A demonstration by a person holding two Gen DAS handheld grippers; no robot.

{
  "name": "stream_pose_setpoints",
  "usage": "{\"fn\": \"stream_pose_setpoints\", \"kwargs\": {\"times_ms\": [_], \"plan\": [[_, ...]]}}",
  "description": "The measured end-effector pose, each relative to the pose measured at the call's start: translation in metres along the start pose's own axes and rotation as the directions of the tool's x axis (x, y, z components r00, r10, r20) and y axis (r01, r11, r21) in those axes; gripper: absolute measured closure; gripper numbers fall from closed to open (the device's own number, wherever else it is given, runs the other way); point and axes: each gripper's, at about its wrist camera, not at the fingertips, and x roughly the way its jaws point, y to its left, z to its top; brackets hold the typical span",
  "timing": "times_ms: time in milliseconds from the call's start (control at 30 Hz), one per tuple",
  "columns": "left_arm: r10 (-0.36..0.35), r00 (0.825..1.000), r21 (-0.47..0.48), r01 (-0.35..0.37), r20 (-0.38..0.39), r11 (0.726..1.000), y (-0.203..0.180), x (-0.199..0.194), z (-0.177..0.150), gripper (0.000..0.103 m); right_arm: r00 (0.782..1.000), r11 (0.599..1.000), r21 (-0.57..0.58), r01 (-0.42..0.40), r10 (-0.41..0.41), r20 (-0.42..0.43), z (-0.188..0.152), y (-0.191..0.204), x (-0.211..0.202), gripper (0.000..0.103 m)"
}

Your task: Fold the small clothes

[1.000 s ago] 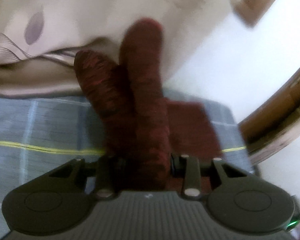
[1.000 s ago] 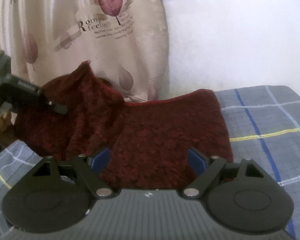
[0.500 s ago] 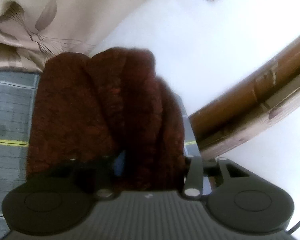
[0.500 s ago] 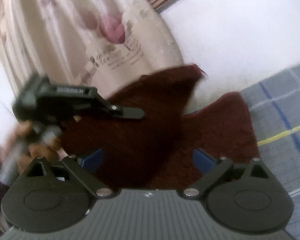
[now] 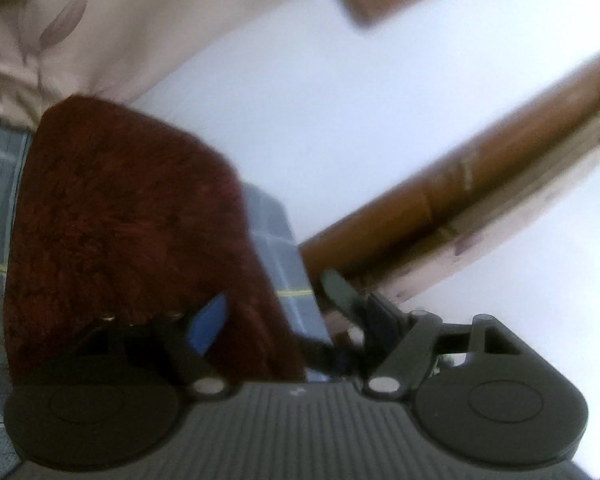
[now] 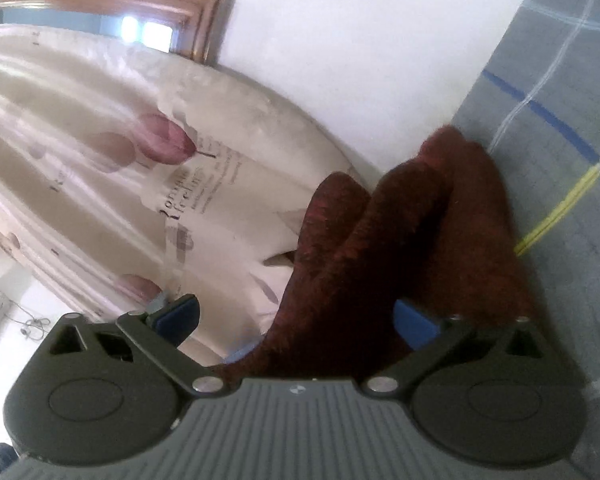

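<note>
A dark red knit garment (image 5: 120, 208) lies bunched on the grey plaid bed sheet (image 5: 276, 248). My left gripper (image 5: 274, 308) has its jaws opening. The cloth's edge sits between them against the left blue pad (image 5: 208, 324), and the right finger (image 5: 338, 288) stands clear of it. In the right wrist view the same garment (image 6: 420, 232) rises in thick folds on the sheet (image 6: 560, 160). My right gripper (image 6: 296, 318), rolled to one side, is opening wide. The folds lie between its blue pads, close to the right one (image 6: 414, 322), and are not pinched.
A beige leaf-print curtain (image 6: 140, 168) hangs behind the bed and also shows in the left wrist view (image 5: 80, 32). White wall meets the sheet's far edge. A brown wooden frame (image 5: 460, 200) crosses at the right, and a wooden window frame (image 6: 160, 0) sits above the curtain.
The left jaws have spread and let the red cloth go, and it has sunk onto the sheet. The right gripper rolled sideways and opened wider. The left gripper has left the right wrist view.
</note>
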Motion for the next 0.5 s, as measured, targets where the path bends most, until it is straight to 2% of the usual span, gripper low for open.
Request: {"fn": "stream_pose_setpoints", "kwargs": {"times_ms": [67, 133, 200, 300, 367, 467, 500], "plan": [[-0.002, 0.998, 0.033, 0.001, 0.059, 0.999, 0.001, -0.013, -0.012, 0.026, 0.999, 0.998, -0.051, 0.034, -0.034, -0.006, 0.005, 0.010, 0.006, 0.000], [-0.008, 0.995, 0.035, 0.004, 0.100, 0.999, 0.007, -0.023, -0.026, 0.023, 0.993, 0.988, -0.108, 0.112, -0.116, -0.025, 0.012, 0.022, 0.013, 0.000], [0.042, 0.993, 0.075, -0.051, 0.114, 0.996, 0.009, -0.024, -0.038, 0.022, 0.987, 0.977, -0.159, 0.142, -0.151, -0.045, 0.019, 0.032, 0.020, 0.001], [0.033, 0.996, 0.104, -0.041, 0.078, 0.994, 0.015, -0.013, -0.051, 0.022, 0.973, 0.962, -0.198, 0.190, -0.211, -0.094, 0.028, 0.045, 0.040, 0.004], [0.008, 0.999, 0.109, -0.013, 0.054, 0.994, 0.019, -0.004, -0.059, 0.022, 0.952, 0.945, -0.230, 0.234, -0.271, -0.146, 0.034, 0.051, 0.059, 0.006], [0.055, 0.998, 0.207, -0.057, 0.016, 0.977, 0.010, 0.013, -0.071, 0.019, 0.922, 0.906, -0.321, 0.277, -0.344, -0.176, 0.035, 0.058, 0.082, 0.009], [0.059, 0.998, 0.240, -0.060, 0.011, 0.969, 0.007, 0.017, -0.075, 0.014, 0.911, 0.893, -0.349, 0.284, -0.365, -0.191, 0.035, 0.058, 0.090, 0.015]]}}
